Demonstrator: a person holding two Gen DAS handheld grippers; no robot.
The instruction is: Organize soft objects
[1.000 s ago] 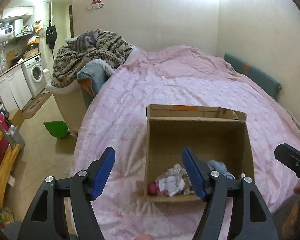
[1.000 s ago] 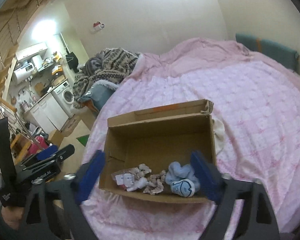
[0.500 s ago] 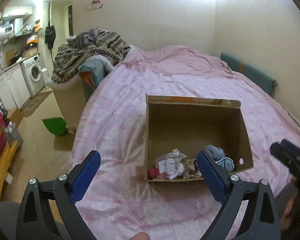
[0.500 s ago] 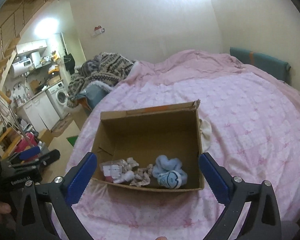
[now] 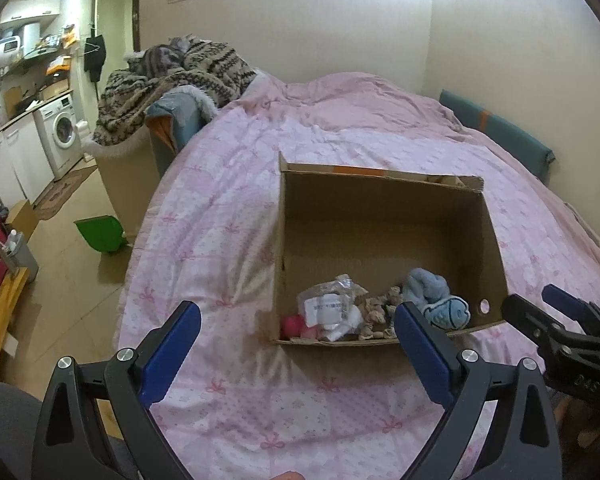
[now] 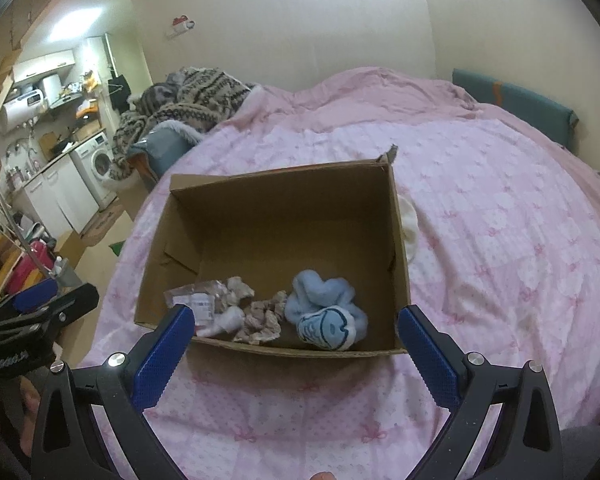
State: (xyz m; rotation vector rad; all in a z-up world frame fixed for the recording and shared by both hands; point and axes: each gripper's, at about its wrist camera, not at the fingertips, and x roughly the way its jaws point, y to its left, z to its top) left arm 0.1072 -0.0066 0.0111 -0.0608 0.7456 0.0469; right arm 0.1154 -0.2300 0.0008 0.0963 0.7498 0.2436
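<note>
Pink bed point(image 6: 500, 240) carries a cardboard box point(image 6: 284, 200) just ahead of both grippers; the left gripper point(image 5: 296, 340) and right gripper point(image 6: 292, 340) hang spread and empty, probably because the blue plush point(image 6: 326, 316) and other soft bits already lie inside

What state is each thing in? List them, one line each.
Left claw: open, empty, above the bedspread short of the box.
Right claw: open, empty, short of the box.
Cardboard box: open-topped, on the pink bedspread.
Blue plush toy: in the box, near front wall.
Plastic packet: in the box, crumpled.
Pink ball: in the box's front left corner.
</note>
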